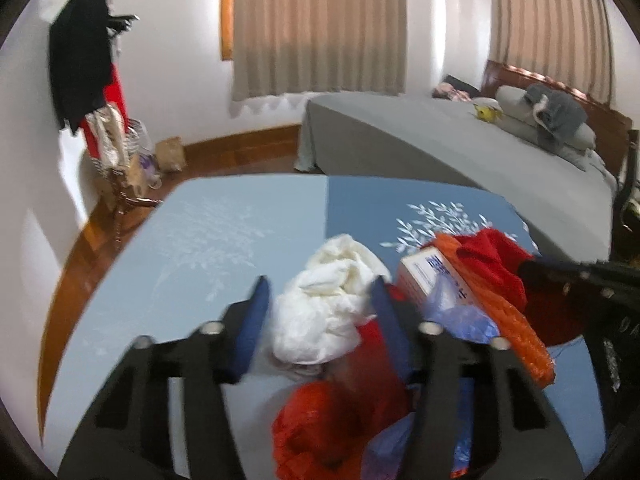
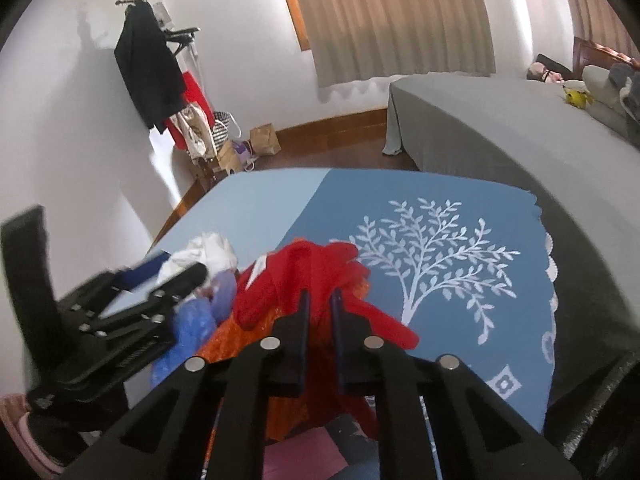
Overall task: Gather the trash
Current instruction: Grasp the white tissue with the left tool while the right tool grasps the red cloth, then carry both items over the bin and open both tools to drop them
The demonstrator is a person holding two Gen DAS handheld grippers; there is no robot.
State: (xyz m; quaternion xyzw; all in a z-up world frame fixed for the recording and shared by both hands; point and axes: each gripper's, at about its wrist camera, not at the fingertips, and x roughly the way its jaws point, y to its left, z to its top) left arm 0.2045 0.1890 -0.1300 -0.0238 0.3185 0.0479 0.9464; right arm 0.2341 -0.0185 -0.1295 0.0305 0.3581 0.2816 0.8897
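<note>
Right tongs (image 2: 320, 296) clamped on red cloth (image 2: 304, 272), at 12 o'clock of jaws. Left tongs (image 1: 320, 292) part-closed around white wad (image 1: 332, 300), grip unclear. Risk: snagging orange bag (image 1: 508, 312), dragging box (image 1: 424, 276) off table (image 1: 192, 248).

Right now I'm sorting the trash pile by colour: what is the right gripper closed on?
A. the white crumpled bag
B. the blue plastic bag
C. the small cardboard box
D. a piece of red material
D: the right gripper has its jaws nearly together, pinching the red material on the blue tablecloth.
</note>
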